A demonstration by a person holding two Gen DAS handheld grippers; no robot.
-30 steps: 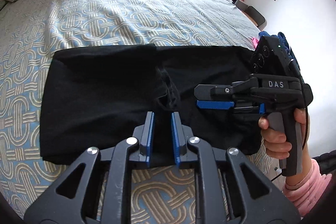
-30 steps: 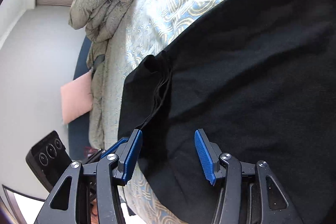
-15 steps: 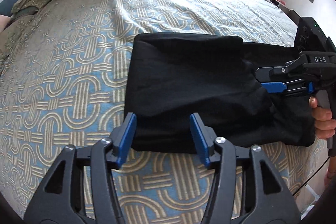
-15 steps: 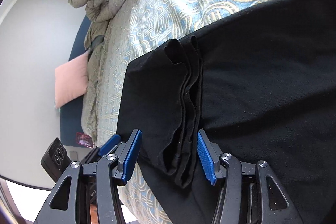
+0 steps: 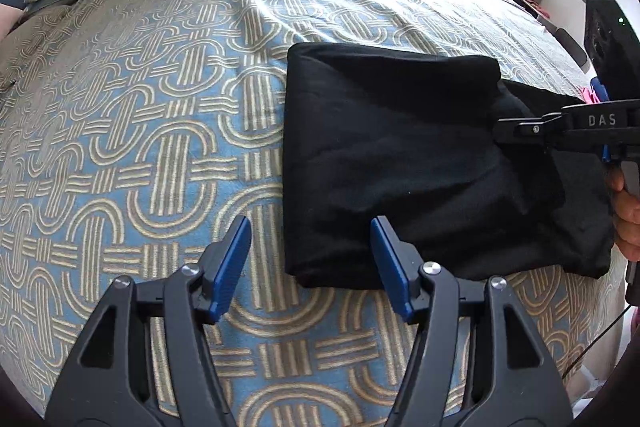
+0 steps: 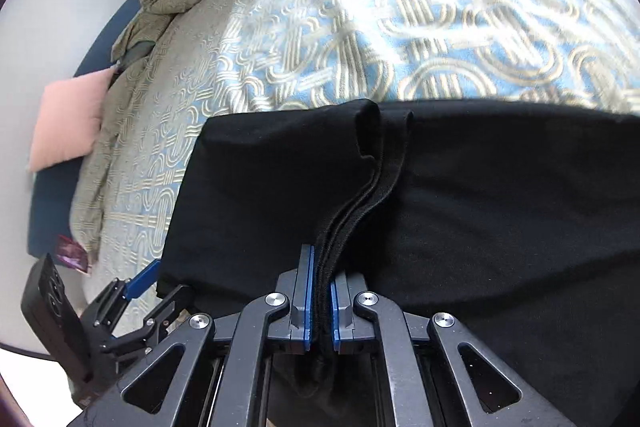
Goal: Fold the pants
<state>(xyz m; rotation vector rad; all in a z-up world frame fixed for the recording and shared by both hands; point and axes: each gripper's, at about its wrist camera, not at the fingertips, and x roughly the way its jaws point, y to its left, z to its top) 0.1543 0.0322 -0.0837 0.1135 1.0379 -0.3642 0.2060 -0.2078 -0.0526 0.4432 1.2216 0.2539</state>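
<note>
Pinching the bunched edge of the black pants (image 6: pixel 460 211), the right gripper (image 6: pixel 320 301) has its fingers clamped tight on a stack of hems, with the cloth running up from them toward 12 o'clock. To do this fold well, the lift should probably carry all the layers together, keeping the edge level so none slips out, and lay it squarely over the far part. The left gripper (image 5: pixel 310 263) hovers at the pants' near left corner, its fingers opening and gripping nothing, though the corner lies between them; it would do best to close on that corner before any pull, so both ends travel evenly. The pants (image 5: pixel 400 155) lie on the patterned bed cover (image 5: pixel 160 147), already doubled into a thick, soft rectangle, matte black, slightly rumpled toward 3 o'clock.
</note>
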